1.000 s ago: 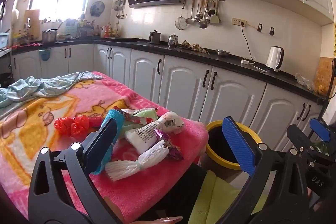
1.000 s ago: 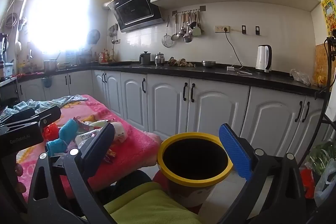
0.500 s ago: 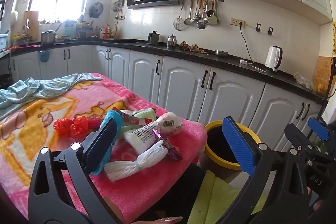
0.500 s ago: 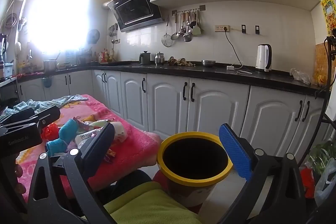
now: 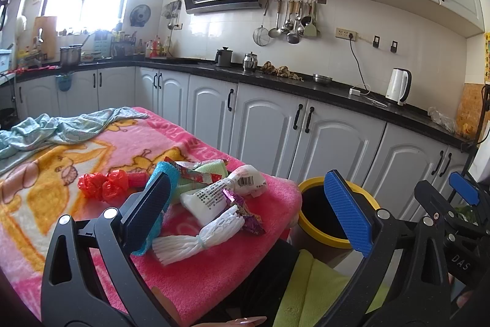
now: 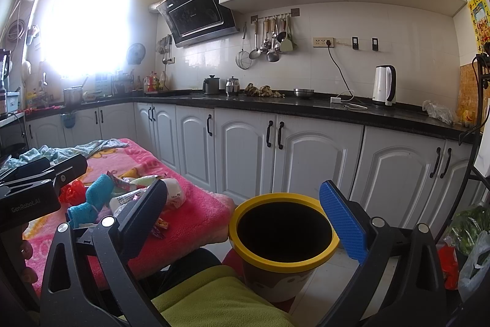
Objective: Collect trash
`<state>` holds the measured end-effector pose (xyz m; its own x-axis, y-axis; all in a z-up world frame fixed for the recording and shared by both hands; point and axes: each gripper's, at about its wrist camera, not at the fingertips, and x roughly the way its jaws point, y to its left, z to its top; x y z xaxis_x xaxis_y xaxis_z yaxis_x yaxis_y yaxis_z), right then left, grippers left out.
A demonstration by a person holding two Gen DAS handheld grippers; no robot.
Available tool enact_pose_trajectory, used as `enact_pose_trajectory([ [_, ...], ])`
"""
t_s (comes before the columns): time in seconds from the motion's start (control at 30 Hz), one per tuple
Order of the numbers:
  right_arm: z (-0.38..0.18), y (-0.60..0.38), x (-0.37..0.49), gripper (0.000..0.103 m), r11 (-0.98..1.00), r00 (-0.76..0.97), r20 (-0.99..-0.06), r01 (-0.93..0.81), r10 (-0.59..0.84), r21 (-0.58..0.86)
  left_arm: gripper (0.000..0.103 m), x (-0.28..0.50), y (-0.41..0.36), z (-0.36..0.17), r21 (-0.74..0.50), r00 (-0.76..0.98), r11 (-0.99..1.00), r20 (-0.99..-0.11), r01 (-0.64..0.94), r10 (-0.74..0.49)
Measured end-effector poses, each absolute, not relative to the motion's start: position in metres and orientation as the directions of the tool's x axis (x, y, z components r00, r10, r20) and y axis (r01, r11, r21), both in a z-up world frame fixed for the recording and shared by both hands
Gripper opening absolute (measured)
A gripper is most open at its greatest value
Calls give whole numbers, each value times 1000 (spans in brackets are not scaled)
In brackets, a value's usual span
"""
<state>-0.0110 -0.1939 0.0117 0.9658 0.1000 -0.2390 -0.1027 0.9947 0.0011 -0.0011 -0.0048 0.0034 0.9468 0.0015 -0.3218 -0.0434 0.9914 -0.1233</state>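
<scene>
Beside the yellow-rimmed bin (image 6: 283, 230), the trash pile (image 5: 211, 192) lies untouched on the pink blanket (image 5: 214, 275). The bin looks dark inside, contents unclear. Left gripper (image 5: 248, 210) and right gripper (image 6: 245, 218) hover with jaws apart, empty; collecting seems not yet begun.

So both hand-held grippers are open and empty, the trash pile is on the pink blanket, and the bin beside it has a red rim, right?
Not quite: the bin has a yellow rim, as the right wrist view shows clearly. The rest holds: the left hand-held gripper and right hand-held gripper are open and empty, and the trash pile lies on the pink blanket beside the bin.
</scene>
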Motion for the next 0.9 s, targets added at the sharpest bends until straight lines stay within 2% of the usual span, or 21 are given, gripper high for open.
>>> enact_pose_trajectory([
  [0.9, 11, -190, -10, 97, 994, 965, -239, -110, 105, -5, 92, -2, 2, 3, -138, 947, 989, -322, -52, 5],
])
